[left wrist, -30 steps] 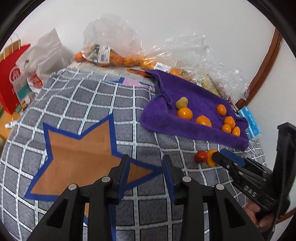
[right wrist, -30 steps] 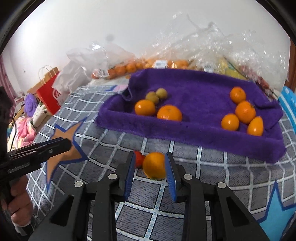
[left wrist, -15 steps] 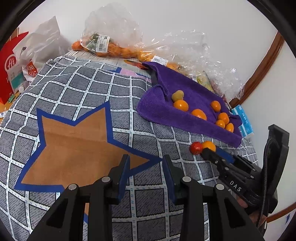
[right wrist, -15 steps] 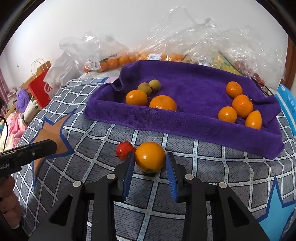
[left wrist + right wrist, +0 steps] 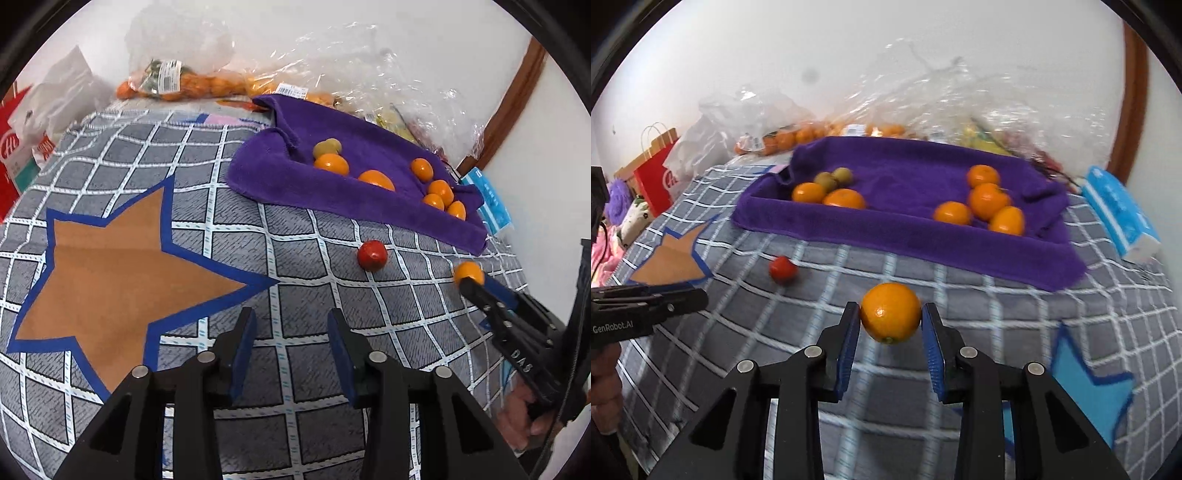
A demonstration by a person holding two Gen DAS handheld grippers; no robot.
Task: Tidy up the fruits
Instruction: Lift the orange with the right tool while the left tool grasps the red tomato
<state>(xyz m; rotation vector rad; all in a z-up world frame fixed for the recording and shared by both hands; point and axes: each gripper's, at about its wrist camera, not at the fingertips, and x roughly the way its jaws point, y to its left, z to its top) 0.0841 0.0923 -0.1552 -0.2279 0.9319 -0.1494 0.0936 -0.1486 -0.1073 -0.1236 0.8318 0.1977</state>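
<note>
Orange [image 5: 890, 312] between right tongs [image 5: 889, 325], underside hidden; background fruit blurred.

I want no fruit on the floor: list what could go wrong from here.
1. The right tongs pinch the round orange only at their tips; it may slip out.
2. Dropped onto the purple towel, it could knock the four oranges at its right end.
3. The red fruit lies loose on the checked cover and may roll.
</note>
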